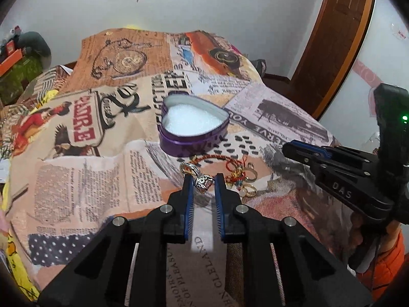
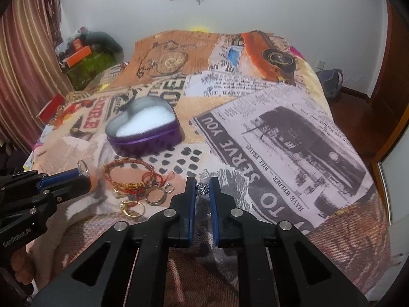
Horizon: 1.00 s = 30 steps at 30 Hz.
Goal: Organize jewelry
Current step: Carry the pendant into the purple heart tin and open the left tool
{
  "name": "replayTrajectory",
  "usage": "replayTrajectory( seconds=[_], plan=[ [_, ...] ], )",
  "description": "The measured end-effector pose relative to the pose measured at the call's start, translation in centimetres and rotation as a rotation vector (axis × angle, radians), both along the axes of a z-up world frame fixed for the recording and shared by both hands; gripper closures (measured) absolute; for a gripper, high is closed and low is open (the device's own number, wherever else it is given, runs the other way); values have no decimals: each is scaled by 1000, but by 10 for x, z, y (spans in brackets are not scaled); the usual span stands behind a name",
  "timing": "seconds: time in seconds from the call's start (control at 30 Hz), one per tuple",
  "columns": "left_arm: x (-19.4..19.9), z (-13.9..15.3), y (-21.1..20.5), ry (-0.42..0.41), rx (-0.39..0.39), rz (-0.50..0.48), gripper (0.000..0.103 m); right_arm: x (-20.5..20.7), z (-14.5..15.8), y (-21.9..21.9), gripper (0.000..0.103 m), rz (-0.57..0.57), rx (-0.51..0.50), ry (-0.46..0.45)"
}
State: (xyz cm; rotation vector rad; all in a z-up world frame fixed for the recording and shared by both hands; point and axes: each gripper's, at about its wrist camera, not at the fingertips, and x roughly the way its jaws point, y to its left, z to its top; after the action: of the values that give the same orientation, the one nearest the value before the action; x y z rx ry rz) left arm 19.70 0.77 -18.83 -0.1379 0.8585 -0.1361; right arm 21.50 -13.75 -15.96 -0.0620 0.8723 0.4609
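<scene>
Two fisheye views, each from a camera mounted on a hand-held gripper, looking forward and steeply down along its two black fingers, which fill the lower centre of the frame.

The left wrist view sits close above a bed covered by a newspaper-print cloth [image 1: 107, 168]. The right gripper [image 1: 287, 149] enters at right centre; a wooden door [image 1: 340, 25] stands upper right.

The right wrist view faces much the same way, from just beside it. The left gripper [image 2: 84, 172] enters at left centre, with striped curtains [image 2: 28, 64] at upper left.

Both share the purple heart-shaped tin [image 1: 194, 138] [image 2: 145, 138] mid-frame, the jewelry pile [image 1: 237, 174] [image 2: 138, 181] before it, and the white back wall [image 1: 230, 5] [image 2: 281, 5].
</scene>
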Motion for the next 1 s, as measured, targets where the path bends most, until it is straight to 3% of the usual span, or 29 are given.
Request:
replayTrajectory(
  seconds=[0.6, 1.0],
  plan=[
    [19, 47, 17, -133, 51, 34, 88, -2, 56, 24, 94, 39, 74, -131],
    [53, 34, 27, -117, 52, 20, 88, 29, 49, 50, 94, 66, 103, -116]
  ],
)
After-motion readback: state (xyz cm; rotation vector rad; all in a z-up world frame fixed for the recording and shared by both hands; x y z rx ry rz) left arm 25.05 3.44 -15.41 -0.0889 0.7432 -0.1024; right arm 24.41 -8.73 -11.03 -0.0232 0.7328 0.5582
